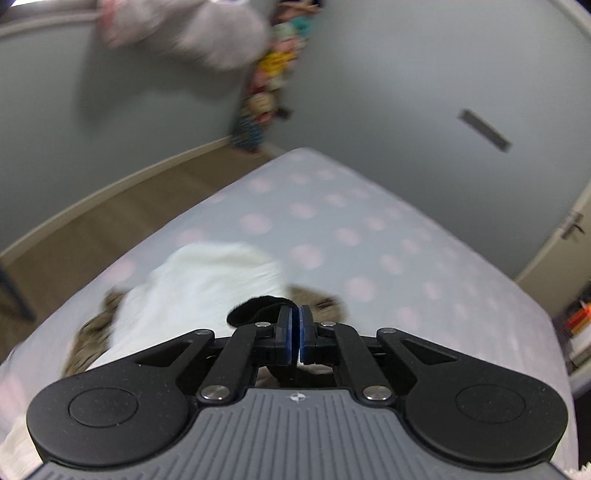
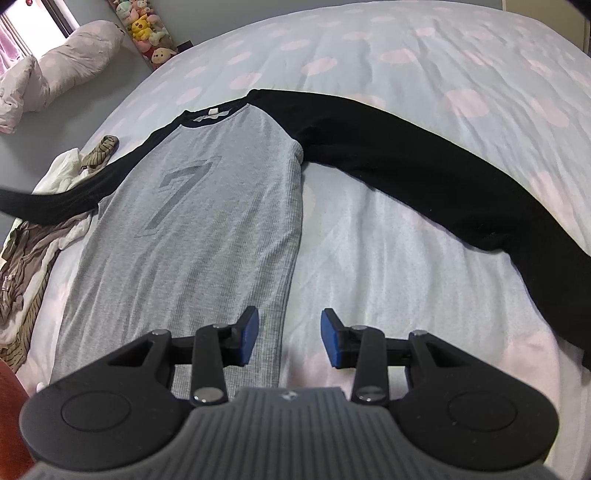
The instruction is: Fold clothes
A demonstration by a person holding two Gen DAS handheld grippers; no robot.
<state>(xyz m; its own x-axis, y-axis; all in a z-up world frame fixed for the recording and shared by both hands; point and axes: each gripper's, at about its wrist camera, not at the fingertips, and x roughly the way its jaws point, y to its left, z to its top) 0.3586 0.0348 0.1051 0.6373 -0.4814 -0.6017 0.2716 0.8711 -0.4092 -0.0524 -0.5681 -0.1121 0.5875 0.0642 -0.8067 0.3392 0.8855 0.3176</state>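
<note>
Two grippers work over a polka-dot bedsheet (image 2: 406, 229): the right gripper (image 2: 290, 338) hovers with jaws wide apart and empty above the hem of a grey raglan shirt (image 2: 207, 206) lying flat. At nine o'clock the left gripper (image 1: 294, 334), jaws pressed together, pinches the shirt's black sleeve cuff (image 1: 255, 310). Beyond, crumpled clothes (image 2: 62, 173) lie heaped.

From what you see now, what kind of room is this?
Most likely a bedroom, perhaps a child's. The shirt lies on a bed with a pink-dotted sheet, a matching pillow lies on the floor by the wall, and plush toys are stacked in the corner.
</note>
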